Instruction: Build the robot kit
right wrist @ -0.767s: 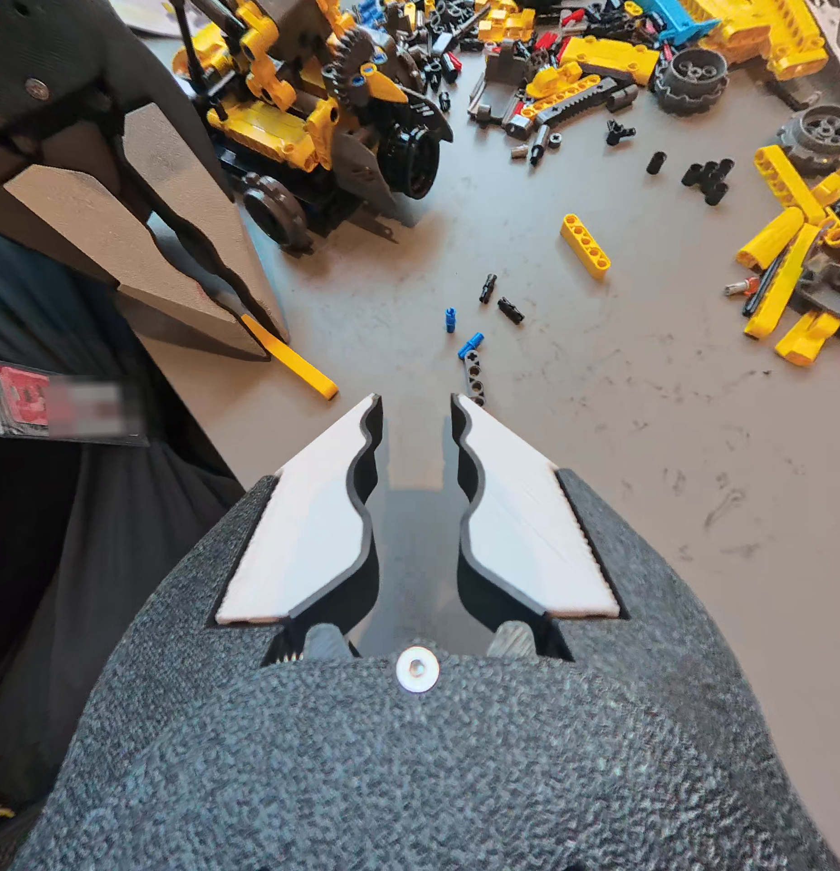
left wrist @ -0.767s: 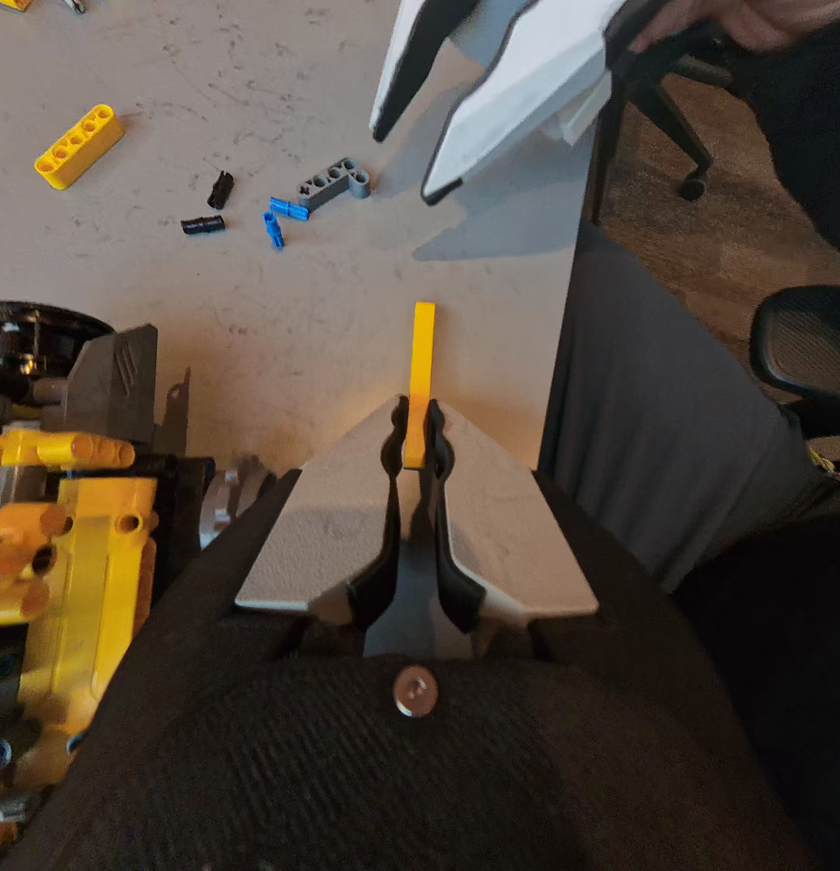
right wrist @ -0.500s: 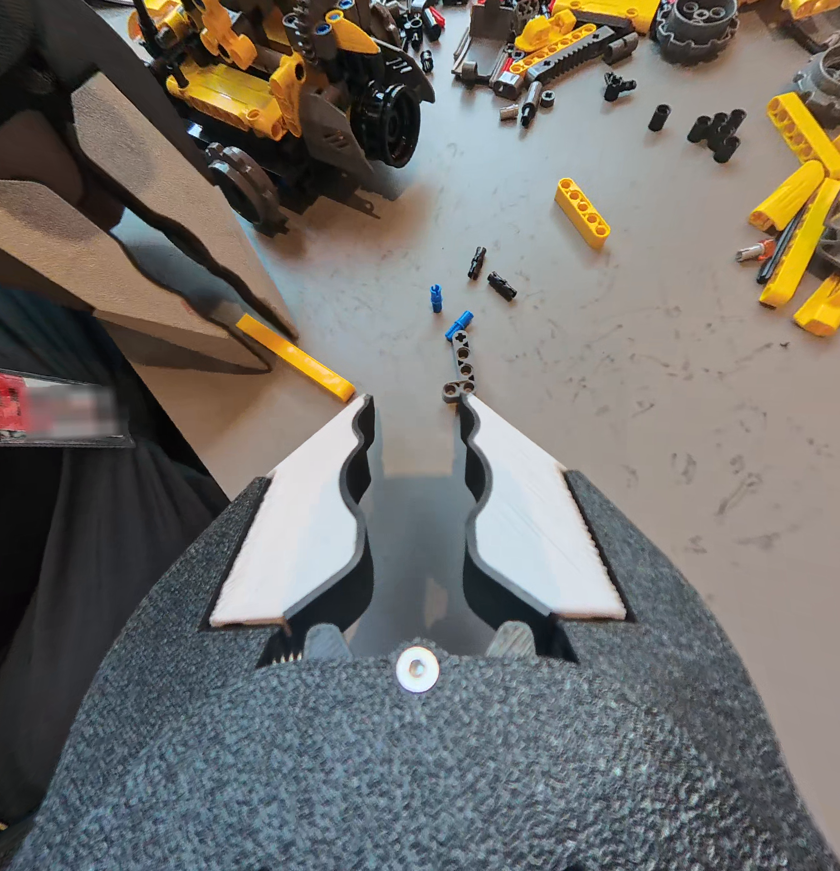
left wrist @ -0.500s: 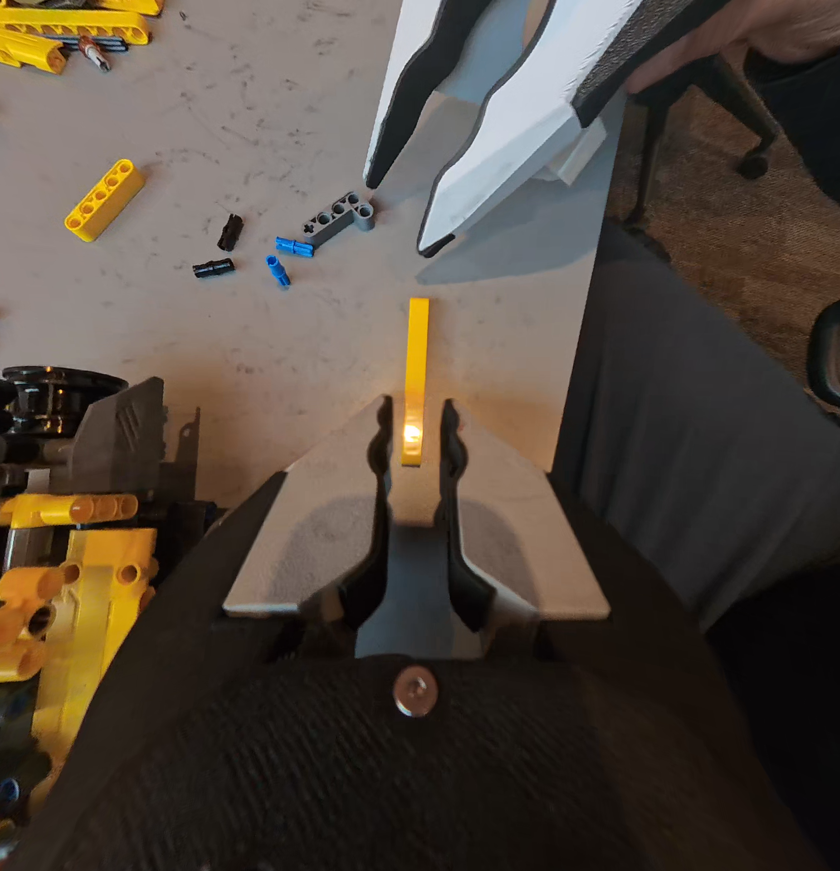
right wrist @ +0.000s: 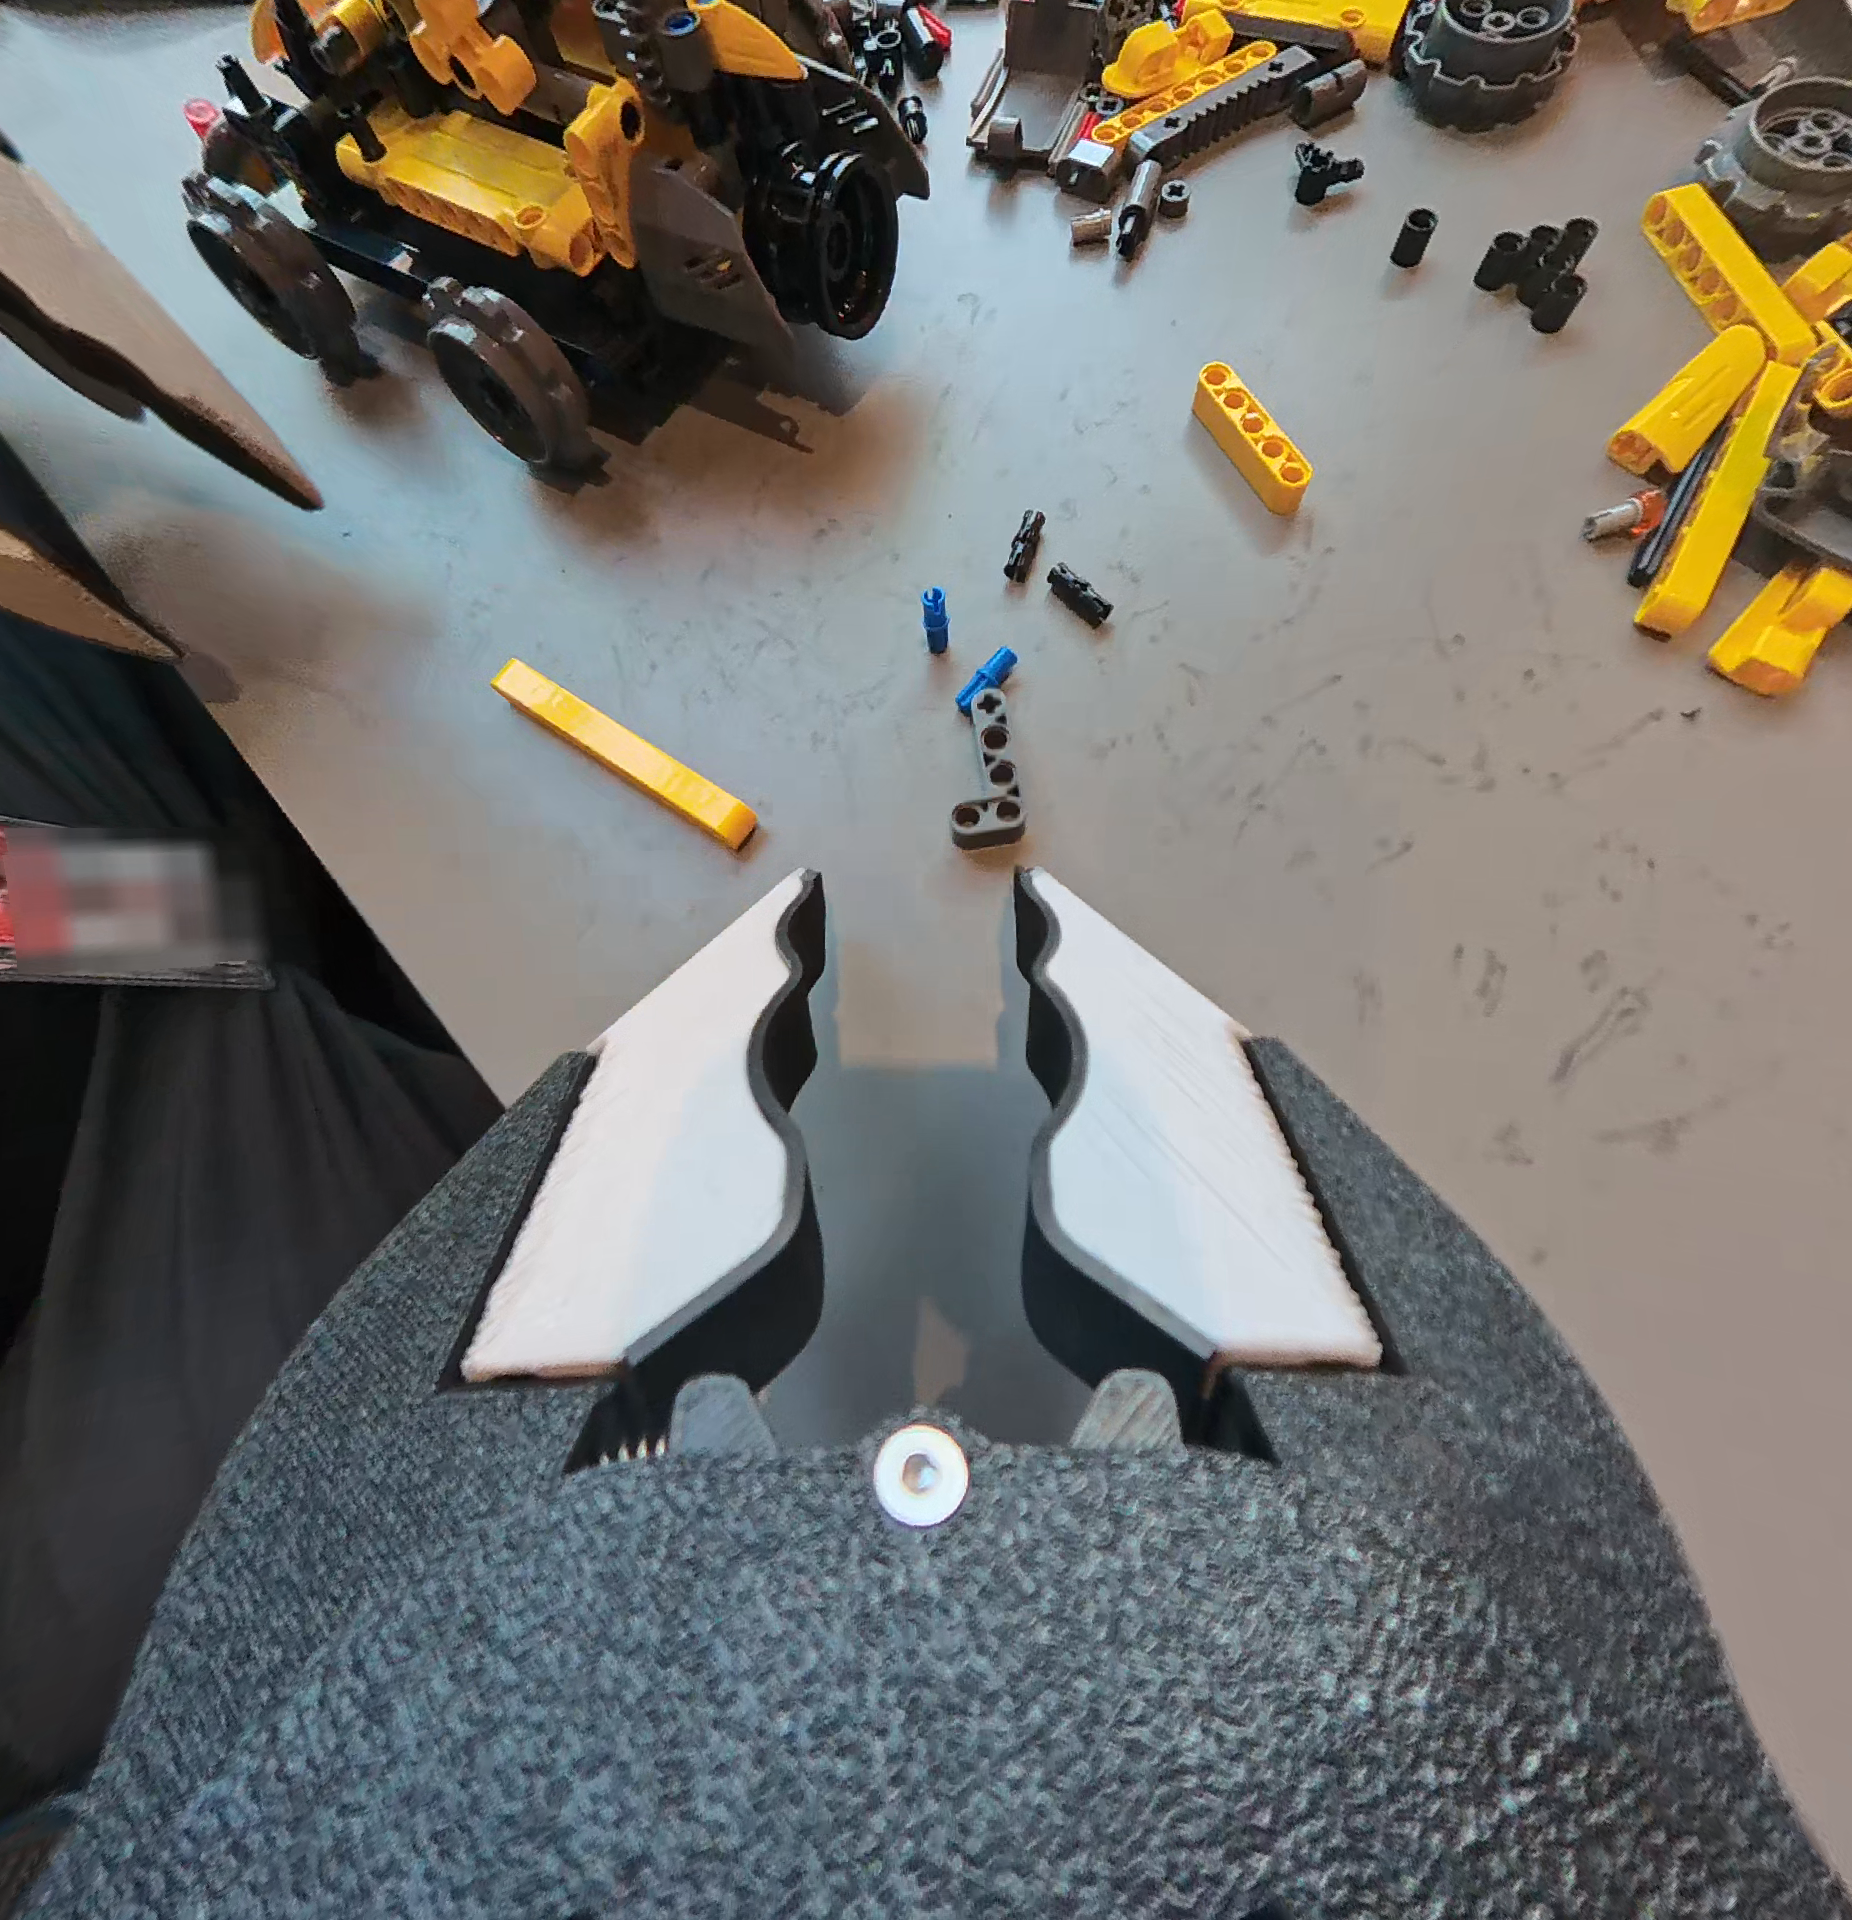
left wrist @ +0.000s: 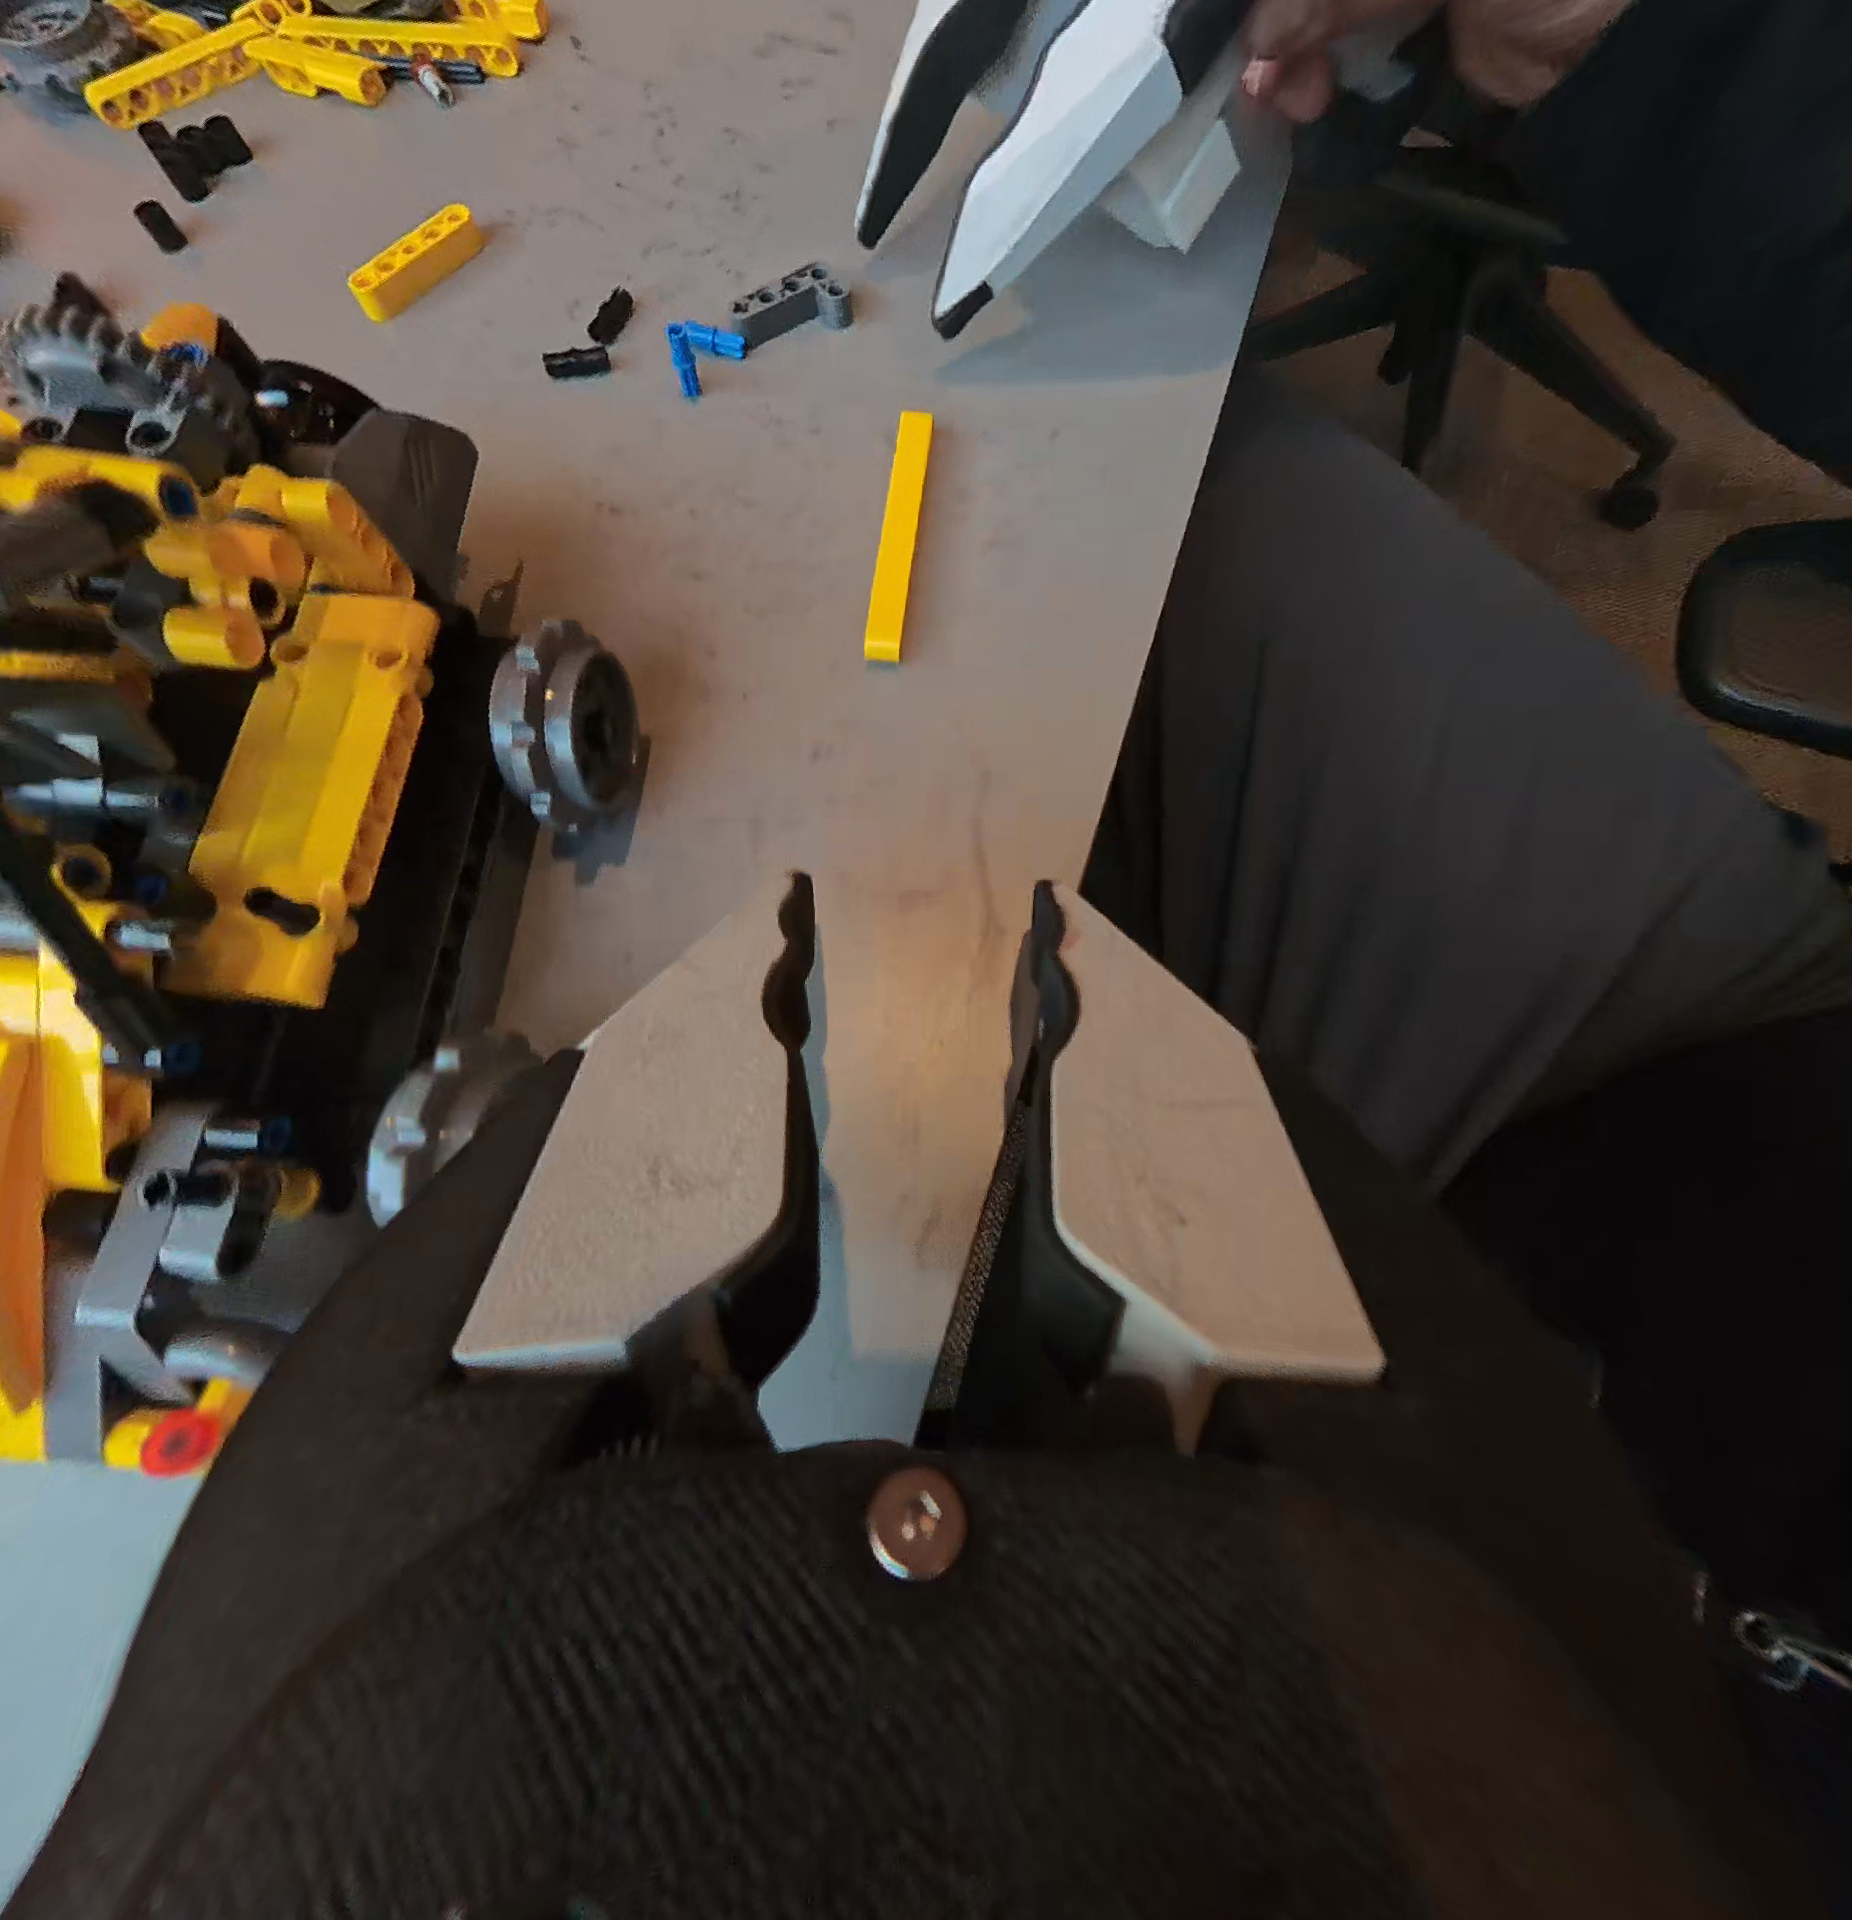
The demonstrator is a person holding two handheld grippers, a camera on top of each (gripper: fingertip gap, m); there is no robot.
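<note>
Both claws: pale wedge fingers [right wrist: 1161, 1122], black wavy pads [left wrist: 1041, 997], textured dark housings.

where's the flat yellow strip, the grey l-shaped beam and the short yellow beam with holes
flat yellow strip [right wrist: 623, 752], right wrist view, middle of its top face
grey L-shaped beam [right wrist: 995, 774], right wrist view, on its long arm
short yellow holed beam [right wrist: 1252, 437], right wrist view, middle of its holed face

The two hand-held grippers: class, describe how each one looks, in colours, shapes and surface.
Left hand-held gripper: ribbed black body, pale wedge fingers with wavy black pads, one silver screw. Right hand-held gripper: grainy dark grey body, white ridged fingers, same wavy black pads.
</note>
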